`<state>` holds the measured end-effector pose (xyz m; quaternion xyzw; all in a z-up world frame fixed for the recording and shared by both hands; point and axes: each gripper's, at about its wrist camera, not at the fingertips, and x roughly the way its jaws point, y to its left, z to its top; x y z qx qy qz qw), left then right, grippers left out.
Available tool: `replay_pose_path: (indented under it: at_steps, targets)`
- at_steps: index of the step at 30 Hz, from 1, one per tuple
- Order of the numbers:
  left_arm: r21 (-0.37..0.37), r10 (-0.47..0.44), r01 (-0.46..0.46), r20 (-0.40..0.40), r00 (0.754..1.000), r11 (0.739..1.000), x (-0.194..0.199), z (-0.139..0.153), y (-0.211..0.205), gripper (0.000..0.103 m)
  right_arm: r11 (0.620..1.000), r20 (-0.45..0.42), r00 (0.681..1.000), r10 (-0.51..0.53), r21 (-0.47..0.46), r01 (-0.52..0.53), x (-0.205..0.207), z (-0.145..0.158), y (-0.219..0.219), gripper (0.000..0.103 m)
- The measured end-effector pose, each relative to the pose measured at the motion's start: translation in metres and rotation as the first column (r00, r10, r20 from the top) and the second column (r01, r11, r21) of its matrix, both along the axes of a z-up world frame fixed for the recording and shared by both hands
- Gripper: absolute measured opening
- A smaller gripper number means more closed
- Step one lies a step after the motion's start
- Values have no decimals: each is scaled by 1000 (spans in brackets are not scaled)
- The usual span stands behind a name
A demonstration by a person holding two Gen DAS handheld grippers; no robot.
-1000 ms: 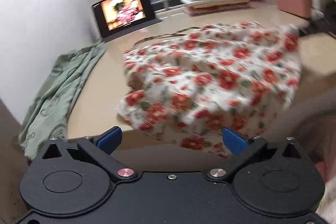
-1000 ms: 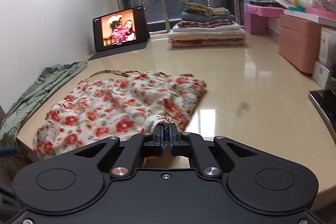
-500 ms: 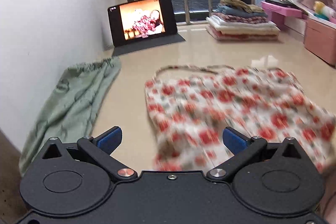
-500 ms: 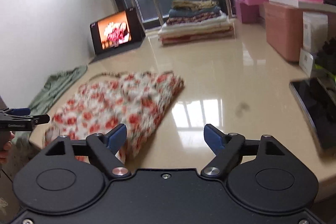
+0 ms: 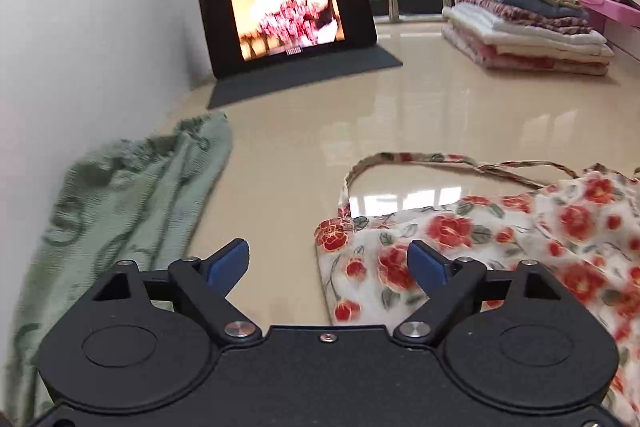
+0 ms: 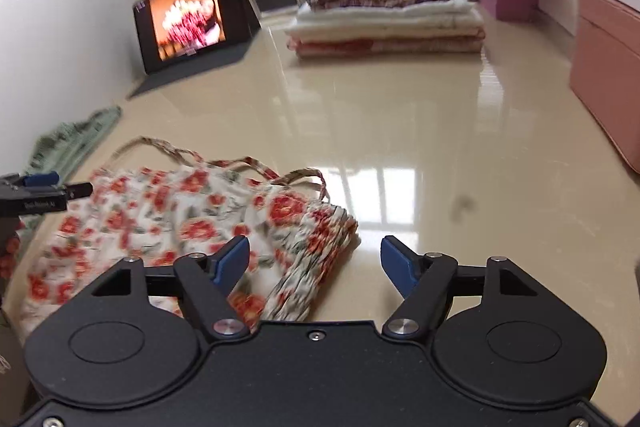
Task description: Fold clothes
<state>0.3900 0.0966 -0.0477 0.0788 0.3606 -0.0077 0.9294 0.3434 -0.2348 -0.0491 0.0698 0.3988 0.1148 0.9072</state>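
Two claws in play, both unclenched and empty, jaws closing a little. Right claw (image 6: 314,263), a second ago pinched shut on the near edge of the floral garment (image 6: 192,223), now released, with only a bunched corner of that cloth below and between the pads, not pressed. Left claw (image 5: 328,265) swung from over the garment's middle to its strapped left corner, one pad above the fabric, nothing gripped. Garment itself now flat on the surface (image 6: 400,147), folded over once by the look of it, straps toward the tablet (image 5: 288,11).

Likely meaning: one fold laid, claws regrouping at the two corners for the next.

Count: one floral garment in hand; one green garment (image 5: 120,195) left of it, against the wall, apparently unfolded; one stack of folded clothes (image 6: 384,7) well beyond the floral garment; one tablet.
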Motion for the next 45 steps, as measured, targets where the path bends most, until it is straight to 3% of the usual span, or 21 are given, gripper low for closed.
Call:
replay_pose_path:
  at_steps: [2, 4, 6, 8, 10, 16, 22, 25, 29, 30, 33, 36, 37, 39, 40, 41, 43, 45]
  targets:
    - [-29, -17, 17, -15, 1000, 999, 8, -5, 3, 76, 1000, -25, 1000, 13, 7, -13, 9, -7, 3, 57]
    - [-83, -39, 38, -19, 999, 996, 13, -7, 6, 69, 1000, -24, 999, 21, 19, -20, 15, -10, 5, 54]
    - [-155, -58, 54, -25, 998, 986, 18, -6, 11, 51, 1000, -25, 999, 26, 19, -25, 21, -12, 7, 46]
    - [-190, -66, 59, -31, 997, 980, 21, -5, 11, 18, 999, -26, 999, 26, 30, -25, 27, -14, 5, 17]
    - [-235, -73, 59, -50, 996, 970, 23, -4, 12, 6, 997, -19, 1000, 13, 71, -11, 31, -15, 1, 11]
    - [-245, -101, 99, 4, 995, 964, 16, 14, 5, 2, 995, 29, 998, 52, 89, -54, 25, -3, -3, 9]
    - [-234, -113, 154, 182, 977, 960, 45, 82, -13, 2, 996, 161, 983, 88, -24, -85, 53, 56, -5, 9]
    - [-227, -108, 188, 326, 939, 955, 62, 141, -29, 2, 994, 281, 957, 73, -98, -47, 82, 111, -2, 8]
    - [-180, -123, 264, 558, 821, 947, 47, 220, -46, 2, 984, 506, 859, 77, -179, 17, 82, 197, -1, 8]
    - [-159, -128, 270, 590, 797, 950, 39, 231, -49, 2, 979, 549, 831, 88, -200, 29, 75, 211, -1, 8]
    - [-100, -171, 295, 624, 763, 950, 13, 237, -54, 2, 966, 639, 760, 122, -252, 57, 51, 239, -5, 9]
    - [-59, -224, 317, 589, 777, 946, -14, 202, -55, 3, 956, 628, 759, 172, -291, 24, 25, 220, -13, 12]
    - [-65, -235, 321, 549, 802, 945, -25, 181, -52, 4, 952, 608, 771, 189, -305, 6, 17, 206, -16, 13]
    - [-88, -253, 323, 446, 859, 942, -49, 132, -44, 10, 944, 518, 826, 222, -327, -48, -3, 169, -23, 20]
    - [-99, -261, 323, 392, 882, 941, -60, 108, -40, 19, 942, 442, 867, 229, -324, -84, -13, 145, -27, 36]
    - [-121, -260, 313, 329, 908, 942, -73, 84, -32, 35, 944, 363, 903, 228, -311, -113, -26, 121, -32, 49]
    - [-161, -222, 263, 233, 947, 951, -101, 46, -17, 47, 947, 208, 953, 222, -277, -160, -53, 73, -42, 51]
    - [-192, -186, 214, 153, 971, 958, -126, 17, -3, 49, 962, 124, 974, 189, -225, -157, -86, 41, -51, 51]
